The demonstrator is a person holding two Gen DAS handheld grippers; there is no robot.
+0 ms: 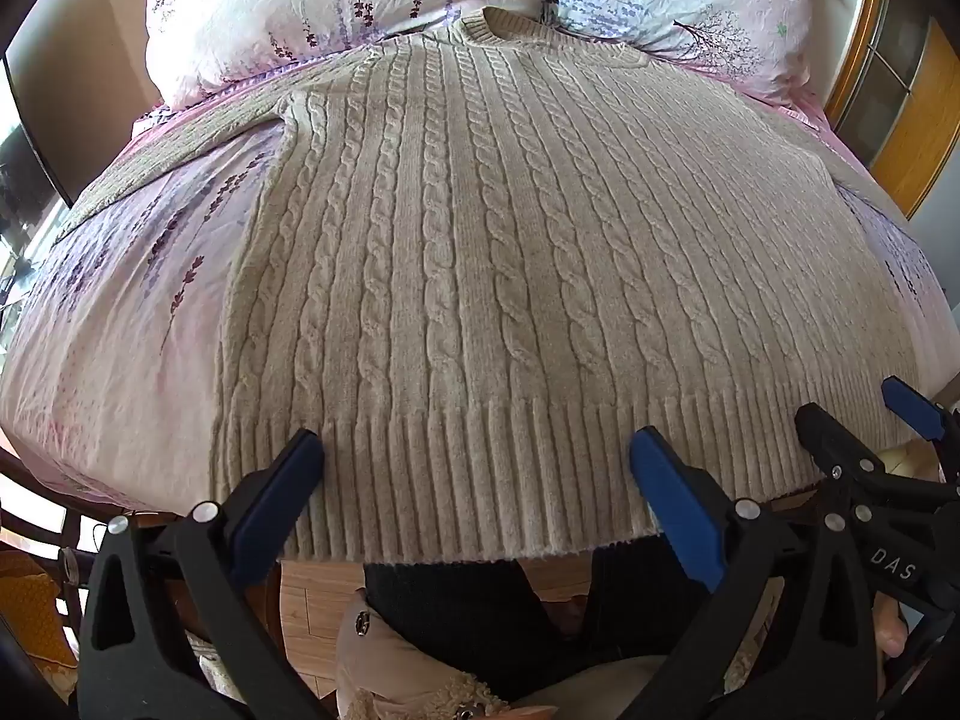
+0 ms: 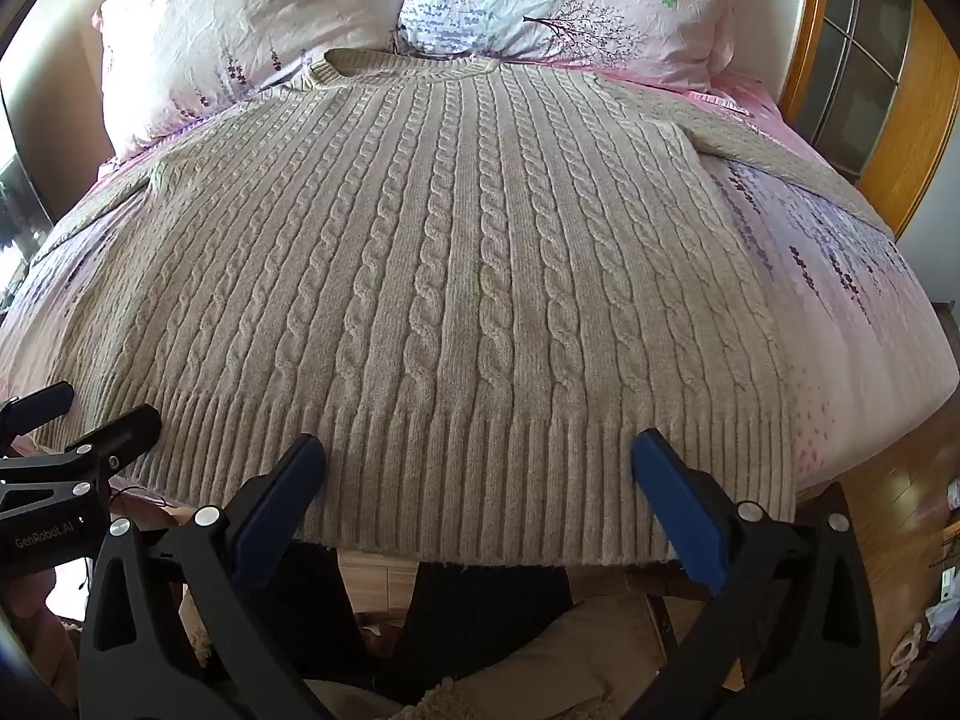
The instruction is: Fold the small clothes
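A beige cable-knit sweater [image 1: 480, 252] lies flat on the bed, collar toward the pillows, ribbed hem hanging over the near edge. It also shows in the right wrist view [image 2: 456, 276]. Its sleeves spread out to the left [image 1: 180, 144] and right [image 2: 780, 144]. My left gripper [image 1: 474, 450] is open and empty over the left half of the hem. My right gripper [image 2: 477, 450] is open and empty over the right half of the hem. Each gripper shows at the edge of the other's view, the right gripper [image 1: 870, 420] and the left gripper [image 2: 84, 414].
The bed has a pink floral sheet [image 1: 120, 324]. Two floral pillows [image 1: 336, 6] [image 2: 570, 0] lie at the head. A wooden cabinet with glass panes [image 2: 864, 72] stands at the right. Wooden floor and a person's legs [image 1: 480, 606] are below the hem.
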